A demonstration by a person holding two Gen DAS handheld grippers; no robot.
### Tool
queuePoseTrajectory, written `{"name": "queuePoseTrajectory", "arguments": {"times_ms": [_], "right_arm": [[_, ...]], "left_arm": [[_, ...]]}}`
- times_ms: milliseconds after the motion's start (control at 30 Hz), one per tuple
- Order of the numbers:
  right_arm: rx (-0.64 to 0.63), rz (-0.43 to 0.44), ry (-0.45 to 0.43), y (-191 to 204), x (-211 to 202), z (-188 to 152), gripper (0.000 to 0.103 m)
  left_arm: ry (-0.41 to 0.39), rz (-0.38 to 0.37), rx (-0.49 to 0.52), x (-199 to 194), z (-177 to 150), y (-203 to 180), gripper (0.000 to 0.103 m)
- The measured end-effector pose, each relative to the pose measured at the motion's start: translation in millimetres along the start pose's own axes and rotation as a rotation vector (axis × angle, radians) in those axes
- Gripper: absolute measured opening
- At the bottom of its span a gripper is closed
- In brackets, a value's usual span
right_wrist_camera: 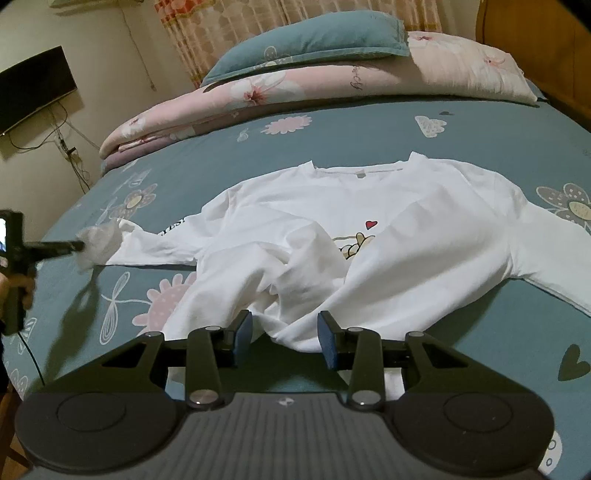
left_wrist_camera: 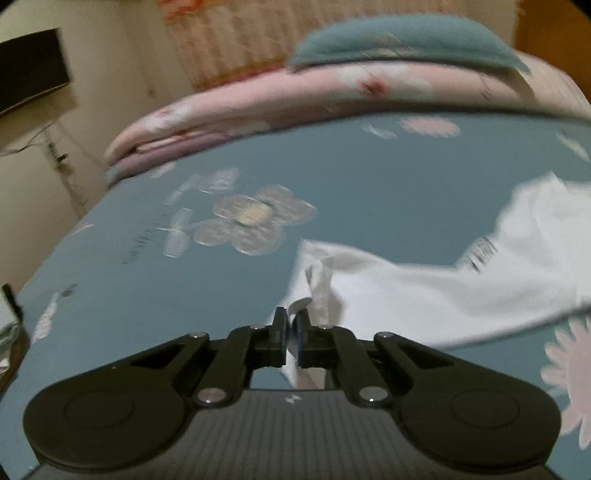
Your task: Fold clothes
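Open bedsheet (right_wrist_camera: 332, 147) around the white T-shirt (right_wrist_camera: 369, 206) — folded quilt (right_wrist_camera: 295, 96) and pillow (right_wrist_camera: 310, 40) beyond.

Bedroom, dim warm indoor light. Bed (right_wrist_camera: 369, 122) takes up most of the room, covered by a teal sheet printed with flowers, hearts and clouds. At its far end a folded pink floral quilt (right_wrist_camera: 332, 85), with a teal pillow (right_wrist_camera: 310, 40) lying on top of it. Behind that, a patterned orange-and-cream curtain (right_wrist_camera: 229, 29). Cream wall (right_wrist_camera: 110, 55) on the left with a dark flat screen (right_wrist_camera: 33, 88) mounted on it; loose cables (right_wrist_camera: 70, 147) hang below the screen. Wooden headboard or panel (right_wrist_camera: 535, 44) at the right corner. The left wrist view is motion-blurred.
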State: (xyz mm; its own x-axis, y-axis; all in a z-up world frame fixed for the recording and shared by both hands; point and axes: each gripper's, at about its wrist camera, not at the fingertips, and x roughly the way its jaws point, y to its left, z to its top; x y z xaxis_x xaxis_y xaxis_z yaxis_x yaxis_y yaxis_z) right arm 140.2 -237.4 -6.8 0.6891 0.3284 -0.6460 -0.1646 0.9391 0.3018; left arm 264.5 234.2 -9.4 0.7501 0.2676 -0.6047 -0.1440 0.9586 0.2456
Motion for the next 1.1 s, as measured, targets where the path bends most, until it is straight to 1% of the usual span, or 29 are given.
{"name": "queuePoseTrajectory", "arguments": {"times_ms": [100, 200, 333, 467, 533, 600, 700, 767, 867, 1000, 1033, 1067, 1100], "right_arm": [[0.001, -0.002, -0.002, 1.2, -0.1, 0.6, 0.043], [-0.002, 0.002, 0.000, 2.9, 0.5, 0.8, 0.043], [-0.009, 0.010, 0.001, 6.7, 0.1, 1.3, 0.043], [-0.014, 0.018, -0.002, 9.4, -1.1, 2.4, 0.043], [-0.017, 0.022, -0.004, 10.9, -2.2, 2.8, 0.043], [-0.021, 0.022, -0.004, 12.0, -2.8, 3.0, 0.043], [-0.018, 0.022, -0.001, 11.7, -2.1, 3.0, 0.044], [-0.017, 0.024, 0.001, 12.1, -1.7, 2.6, 0.044], [-0.024, 0.026, 0.003, 14.6, -1.2, 2.5, 0.044], [-0.035, 0.026, 0.001, 15.9, -0.9, 3.1, 0.046], [-0.037, 0.026, 0.000, 15.5, -1.0, 3.3, 0.046], [-0.039, 0.025, 0.000, 14.9, -1.1, 3.4, 0.046], [-0.040, 0.024, -0.001, 14.3, -1.2, 3.4, 0.046]], "left_arm": [[-0.009, 0.028, -0.083, -8.0, 13.2, 34.7, 0.001], [-0.022, 0.069, -0.135, -18.8, 20.2, 64.3, 0.001], [-0.010, 0.058, -0.236, -32.3, 22.7, 102.6, 0.000], [0.004, 0.074, -0.308, -44.1, 22.3, 131.8, 0.000], [0.015, 0.107, -0.311, -49.0, 20.9, 141.5, 0.000], [0.037, 0.112, -0.319, -50.2, 16.2, 148.7, 0.000], [0.072, 0.120, -0.291, -47.2, 8.7, 149.2, 0.000], [0.095, 0.088, -0.266, -42.6, 6.7, 142.4, 0.001], [0.112, 0.006, -0.229, -35.6, 6.2, 124.7, 0.003], [0.135, -0.107, -0.142, -17.5, 12.3, 83.5, 0.005], [0.142, -0.135, -0.121, -12.1, 14.4, 71.9, 0.009], [0.148, -0.166, -0.101, -6.5, 16.5, 59.7, 0.015], [0.154, -0.195, -0.079, -1.1, 18.6, 46.7, 0.017]]}}
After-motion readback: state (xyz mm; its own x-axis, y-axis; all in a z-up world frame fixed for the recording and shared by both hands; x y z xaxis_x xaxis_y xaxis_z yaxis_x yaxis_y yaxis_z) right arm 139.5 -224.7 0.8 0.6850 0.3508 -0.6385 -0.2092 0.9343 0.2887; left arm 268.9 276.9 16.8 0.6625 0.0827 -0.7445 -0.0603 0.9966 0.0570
